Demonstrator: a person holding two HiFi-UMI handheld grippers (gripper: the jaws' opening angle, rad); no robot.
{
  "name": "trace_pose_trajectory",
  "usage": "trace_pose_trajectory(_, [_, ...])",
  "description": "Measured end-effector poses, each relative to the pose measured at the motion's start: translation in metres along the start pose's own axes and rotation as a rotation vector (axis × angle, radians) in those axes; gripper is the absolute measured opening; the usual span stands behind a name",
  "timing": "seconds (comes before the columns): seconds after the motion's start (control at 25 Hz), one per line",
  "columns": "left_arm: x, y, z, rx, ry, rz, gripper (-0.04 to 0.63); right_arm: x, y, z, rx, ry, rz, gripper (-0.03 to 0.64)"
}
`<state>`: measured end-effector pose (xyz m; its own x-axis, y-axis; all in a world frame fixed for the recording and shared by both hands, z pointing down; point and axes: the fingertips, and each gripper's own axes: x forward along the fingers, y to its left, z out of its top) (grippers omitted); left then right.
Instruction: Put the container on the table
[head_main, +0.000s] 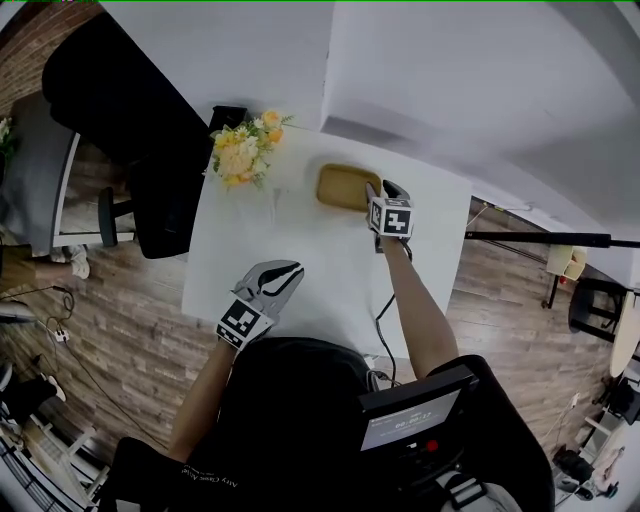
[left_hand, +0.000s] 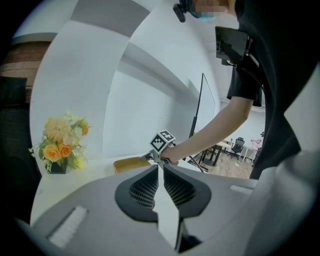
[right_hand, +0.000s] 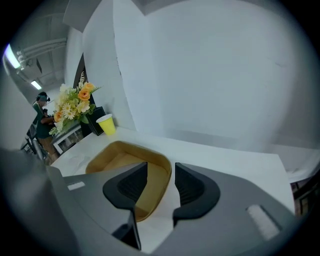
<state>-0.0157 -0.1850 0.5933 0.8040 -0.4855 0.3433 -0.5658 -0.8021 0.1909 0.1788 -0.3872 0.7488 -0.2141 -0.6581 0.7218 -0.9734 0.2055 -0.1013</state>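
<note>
On the worktop (head_main: 300, 270) the container (head_main: 345, 186) is seen lying; right gripper (right_hand: 161, 170) jaws parted over its rim (right_hand: 168, 167), left gripper (left_hand: 161, 167) jaws shut, empty; rim could be snagged by a jaw and dragged.

The device screen (head_main: 410, 420) shows lettering too small to read.

The left tongs (head_main: 284, 272) hang close to the body, jaws together, nothing between them. The right arm (head_main: 417, 305) stretches forward, the right tongs (head_main: 383, 189) tilted downward, jaws apart.
</note>
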Motion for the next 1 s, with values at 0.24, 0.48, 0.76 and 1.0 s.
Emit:
trace_pose_trajectory(0.24, [0.0, 0.001, 0.015, 0.041, -0.033, 0.009, 0.032, -0.016, 0.001, 0.008, -0.036, -0.035, -0.032, 0.101])
trace_pose_trajectory(0.48, [0.009, 0.003, 0.03, 0.091, -0.041, 0.04, 0.025, -0.045, -0.003, 0.007, -0.062, -0.069, -0.078, 0.021])
trace_pose_trajectory(0.76, [0.016, 0.008, 0.058, 0.126, -0.107, 0.067, 0.021, -0.096, 0.013, 0.025, -0.036, -0.214, -0.087, 0.02])
trace_pose_trajectory(1.0, [0.02, 0.007, 0.092, 0.161, -0.19, 0.085, 0.017, -0.168, 0.03, 0.052, -0.017, -0.388, -0.085, 0.015])
